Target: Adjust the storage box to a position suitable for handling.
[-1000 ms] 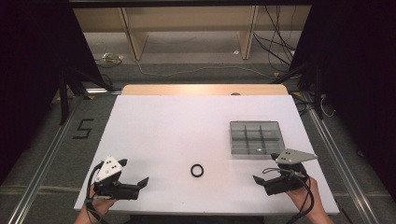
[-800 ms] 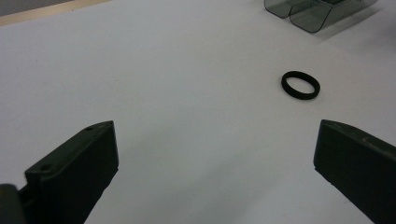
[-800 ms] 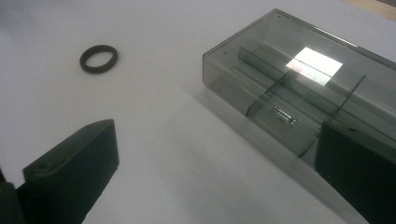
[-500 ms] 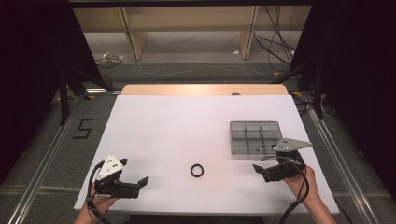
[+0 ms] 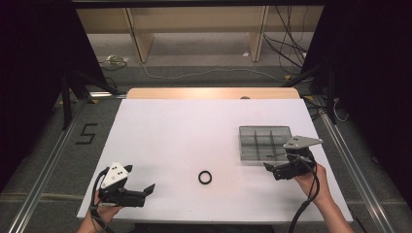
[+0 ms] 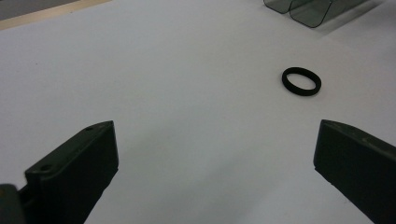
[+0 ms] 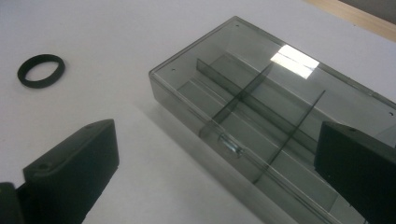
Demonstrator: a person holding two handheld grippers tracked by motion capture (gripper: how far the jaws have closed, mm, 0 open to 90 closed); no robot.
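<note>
White table, both grippers' jaws wide apart, holding nothing

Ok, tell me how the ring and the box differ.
The ring is black and opaque; the box is smoky and see-through. The ring is small and round; the box is far larger, rectangular, split into compartments. The ring lies mid-table between the grippers; the box sits beside the right gripper. Both rest flat on the white table, untouched.

ring: black | box: smoky grey, clear | table: white
</note>
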